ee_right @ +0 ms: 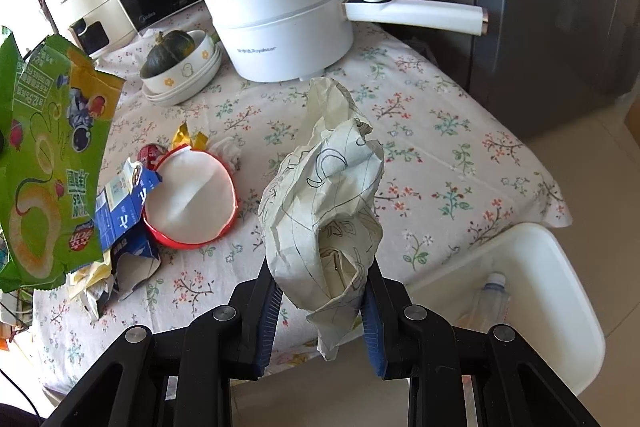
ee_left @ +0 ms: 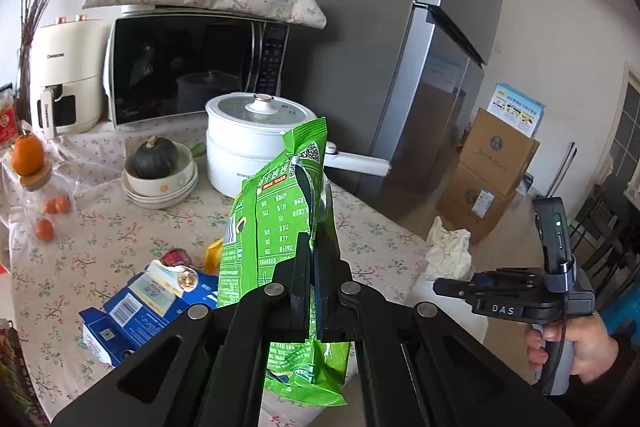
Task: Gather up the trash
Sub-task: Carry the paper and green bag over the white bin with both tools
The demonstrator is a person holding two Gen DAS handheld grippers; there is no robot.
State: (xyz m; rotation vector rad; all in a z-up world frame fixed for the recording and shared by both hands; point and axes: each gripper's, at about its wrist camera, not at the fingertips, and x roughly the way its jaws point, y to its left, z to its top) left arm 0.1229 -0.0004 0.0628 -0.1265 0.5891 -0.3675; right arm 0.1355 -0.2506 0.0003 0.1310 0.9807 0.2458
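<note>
My left gripper [ee_left: 314, 251] is shut on a green snack bag [ee_left: 280, 211], held upright above the floral-clothed table [ee_left: 100, 227]; the same bag [ee_right: 48, 155] hangs at the left of the right wrist view. My right gripper [ee_right: 322, 267] is shut on a crumpled sheet of paper with pen drawings [ee_right: 324, 195], near the table's corner. Just beyond that corner stands a white bin [ee_right: 560, 267] with a plastic bottle [ee_right: 492, 295] inside. On the table lie a torn blue carton [ee_right: 120, 215], a red-rimmed round lid [ee_right: 190, 201], a yellow wrapper [ee_right: 188, 139] and a tissue [ee_right: 228, 151].
A white electric pot [ee_right: 280, 23] with a long handle stands at the back, beside stacked bowls holding a green squash [ee_right: 172, 51]. Behind them are a microwave [ee_left: 192, 67] and an air fryer [ee_left: 66, 75]. A grey fridge [ee_left: 400, 47] and cardboard boxes [ee_left: 488, 171] stand to the right.
</note>
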